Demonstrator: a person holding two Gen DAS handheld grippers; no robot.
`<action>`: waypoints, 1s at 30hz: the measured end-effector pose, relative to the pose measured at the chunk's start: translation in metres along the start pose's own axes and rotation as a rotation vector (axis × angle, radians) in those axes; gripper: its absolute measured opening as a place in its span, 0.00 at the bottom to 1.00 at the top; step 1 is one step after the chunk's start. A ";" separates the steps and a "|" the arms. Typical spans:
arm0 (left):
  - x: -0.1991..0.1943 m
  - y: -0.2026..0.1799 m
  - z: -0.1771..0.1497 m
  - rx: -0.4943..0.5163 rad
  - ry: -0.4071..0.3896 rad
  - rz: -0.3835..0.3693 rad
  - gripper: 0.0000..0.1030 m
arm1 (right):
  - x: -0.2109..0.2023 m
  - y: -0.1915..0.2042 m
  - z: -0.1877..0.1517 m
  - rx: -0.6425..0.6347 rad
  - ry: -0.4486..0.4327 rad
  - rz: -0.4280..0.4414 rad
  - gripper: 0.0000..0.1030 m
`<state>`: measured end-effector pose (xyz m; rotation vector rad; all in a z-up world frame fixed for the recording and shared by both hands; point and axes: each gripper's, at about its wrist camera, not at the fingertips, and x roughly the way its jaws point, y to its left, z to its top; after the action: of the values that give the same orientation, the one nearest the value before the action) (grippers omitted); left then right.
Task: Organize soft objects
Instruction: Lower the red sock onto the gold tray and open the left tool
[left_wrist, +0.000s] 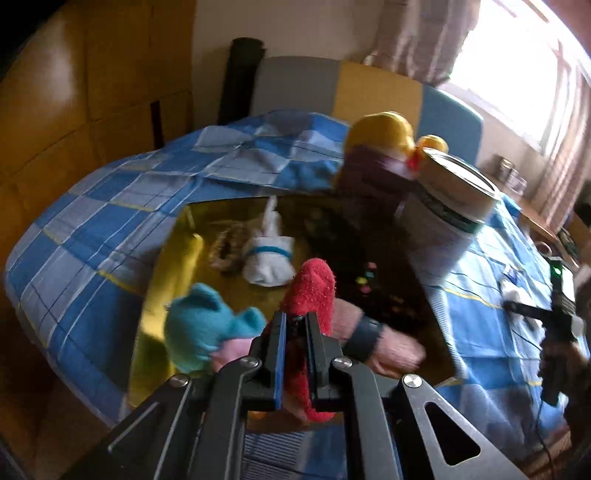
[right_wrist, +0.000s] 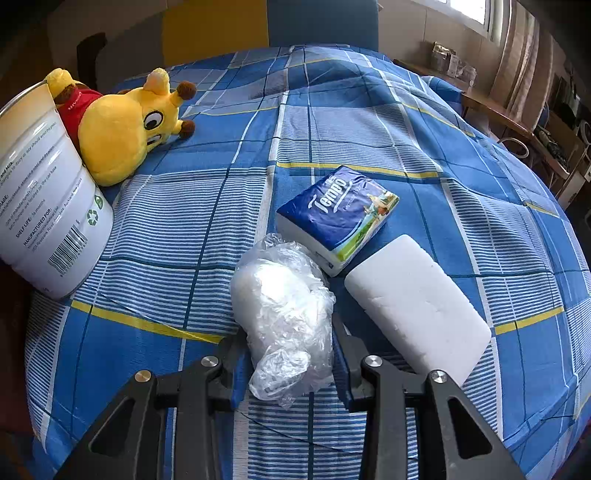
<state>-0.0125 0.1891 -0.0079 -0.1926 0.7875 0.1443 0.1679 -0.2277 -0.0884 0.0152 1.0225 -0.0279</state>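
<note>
Red and fuzzy, a sock (left_wrist: 314, 295) is pinched between the closed jaws of the left gripper (left_wrist: 295, 354), which hangs over a shallow yellow box (left_wrist: 162, 273) resting on a blue checked bedspread (left_wrist: 92, 221). Inside the box lie a teal sock (left_wrist: 199, 332), a pink sock (left_wrist: 373, 343) with a dark band, and a rolled white sock (left_wrist: 269, 254) with a blue stripe. The view is blurred, so finer detail in the box cannot be made out.

On the other side of the bed, the right gripper (right_wrist: 291, 354) sits with its jaws narrowed around a crumpled clear plastic bag (right_wrist: 284, 314); the pads look to be pressing its sides, and the bag touches the bedspread. Just beside it lie a white sponge block (right_wrist: 417, 306) and a blue pack of tissues (right_wrist: 336, 214), the pack touching the bag. A large white tin (right_wrist: 48, 206) stands to the left, with a yellow plush toy (right_wrist: 122, 136) leaning against it.

The step in hand appears to be dropping the red sock into the box. To do it well, bring the sock over a bare patch of the box floor, lower until its hanging end rests inside the rim, then open the jaws fully so the fuzzy fabric does not snag on the pads. Keeping the right gripper quiet meanwhile should stop the light bag from slipping.
</note>
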 end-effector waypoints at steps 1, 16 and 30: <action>0.005 0.006 0.002 -0.019 0.010 0.007 0.09 | 0.000 0.000 0.000 -0.002 -0.001 -0.002 0.36; 0.060 0.029 0.019 -0.072 0.065 0.068 0.10 | 0.000 0.001 -0.001 -0.011 -0.002 -0.012 0.36; 0.058 0.029 0.019 -0.069 0.047 0.074 0.60 | 0.000 0.001 -0.001 -0.008 -0.003 -0.011 0.36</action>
<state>0.0354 0.2247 -0.0398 -0.2328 0.8373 0.2382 0.1671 -0.2270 -0.0891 0.0023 1.0200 -0.0335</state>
